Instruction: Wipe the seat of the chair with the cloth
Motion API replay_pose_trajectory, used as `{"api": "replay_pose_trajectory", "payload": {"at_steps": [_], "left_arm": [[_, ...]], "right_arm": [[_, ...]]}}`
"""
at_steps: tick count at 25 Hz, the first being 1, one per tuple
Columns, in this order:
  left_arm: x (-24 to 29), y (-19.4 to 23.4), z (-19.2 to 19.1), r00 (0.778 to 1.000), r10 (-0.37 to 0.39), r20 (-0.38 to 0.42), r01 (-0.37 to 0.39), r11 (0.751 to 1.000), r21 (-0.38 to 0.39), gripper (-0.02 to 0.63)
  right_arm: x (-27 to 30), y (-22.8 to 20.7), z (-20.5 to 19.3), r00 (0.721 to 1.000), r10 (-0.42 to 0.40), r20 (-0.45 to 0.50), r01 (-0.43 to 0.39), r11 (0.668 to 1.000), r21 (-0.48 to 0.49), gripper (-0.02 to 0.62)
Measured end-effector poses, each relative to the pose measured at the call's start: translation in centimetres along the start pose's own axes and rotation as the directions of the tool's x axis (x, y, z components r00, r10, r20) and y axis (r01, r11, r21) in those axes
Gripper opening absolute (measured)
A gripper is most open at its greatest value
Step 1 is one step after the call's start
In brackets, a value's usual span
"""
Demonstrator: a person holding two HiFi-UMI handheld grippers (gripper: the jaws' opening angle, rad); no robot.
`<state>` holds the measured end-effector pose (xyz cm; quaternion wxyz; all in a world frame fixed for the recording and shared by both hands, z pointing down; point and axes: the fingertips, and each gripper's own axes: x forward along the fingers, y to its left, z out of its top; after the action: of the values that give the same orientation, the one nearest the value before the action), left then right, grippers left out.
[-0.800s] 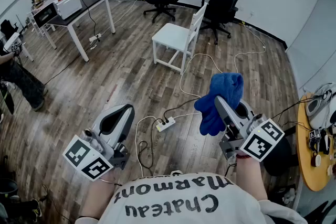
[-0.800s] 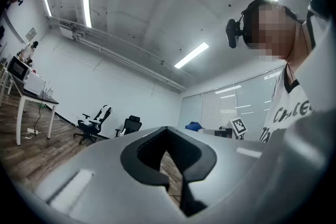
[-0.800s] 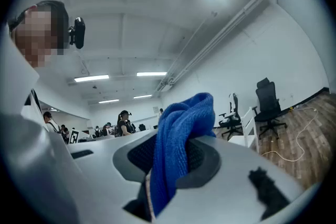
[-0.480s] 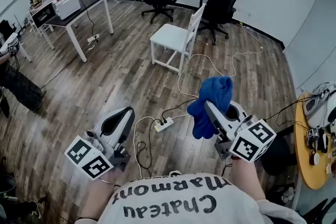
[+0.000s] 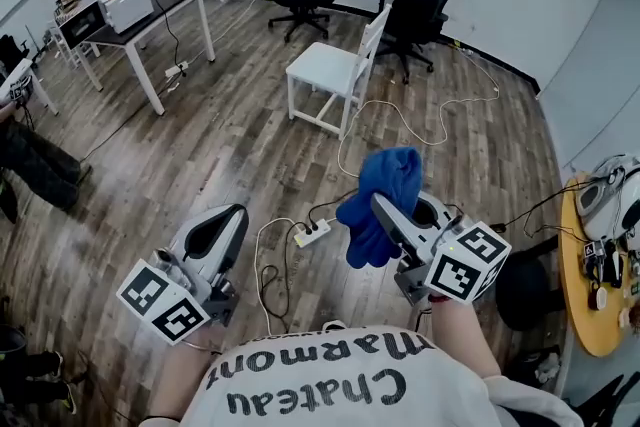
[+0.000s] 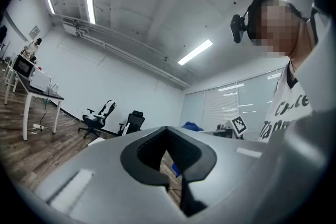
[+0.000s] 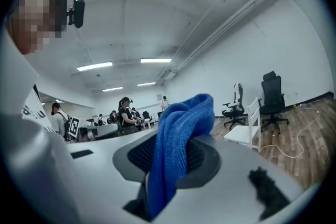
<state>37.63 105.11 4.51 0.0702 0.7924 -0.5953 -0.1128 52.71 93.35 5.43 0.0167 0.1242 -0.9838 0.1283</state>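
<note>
A white wooden chair [image 5: 330, 68] stands on the wood floor a few steps ahead, its seat bare; it also shows small in the right gripper view [image 7: 242, 135] and in the left gripper view [image 6: 97, 140]. My right gripper [image 5: 384, 207] is shut on a blue cloth [image 5: 381, 203], held up in the air well short of the chair. The cloth [image 7: 177, 145] bunches above the jaws and hangs down between them. My left gripper [image 5: 222, 223] is low at the left, shut with nothing in it [image 6: 169, 173].
A power strip [image 5: 313, 236] and loose cables [image 5: 385, 105] lie on the floor between me and the chair. Two black office chairs [image 5: 425, 0] stand behind it. A table [image 5: 150, 15] is at the far left and a round yellow table [image 5: 590, 285] at the right. A person [image 5: 30, 155] is at the left edge.
My right gripper has carried the blue cloth leftward and a little lower in the head view. The left gripper has dropped slightly.
</note>
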Motion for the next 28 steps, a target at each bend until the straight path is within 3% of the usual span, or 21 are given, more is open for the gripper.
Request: {"api": "replay_pose_trajectory", "payload": {"at_steps": [8, 14, 21, 28], "left_arm": [[-4.2, 2.1, -0.5, 0.999, 0.046, -0.023, -0.046, 0.999, 0.000, 0.006], [-5.3, 4.4, -0.3, 0.996, 0.084, -0.011, -0.084, 0.996, -0.010, 0.006], [-2.2, 8.4, 0.0, 0.995, 0.096, 0.003, -0.096, 0.995, -0.004, 0.006], [4.8, 14.1, 2.0, 0.993, 0.115, 0.022, -0.115, 0.992, 0.040, 0.006]], "right_arm": [[2.3, 1.5, -2.9, 0.999, -0.038, -0.036, 0.039, 0.999, 0.024, 0.095], [3.7, 1.0, -1.5, 0.999, -0.033, -0.011, 0.033, 0.999, 0.038, 0.095], [8.2, -1.7, -1.3, 1.000, -0.006, -0.022, 0.006, 1.000, 0.024, 0.095], [14.2, -9.4, 2.0, 1.000, 0.013, 0.001, -0.013, 0.999, 0.034, 0.095]]}}
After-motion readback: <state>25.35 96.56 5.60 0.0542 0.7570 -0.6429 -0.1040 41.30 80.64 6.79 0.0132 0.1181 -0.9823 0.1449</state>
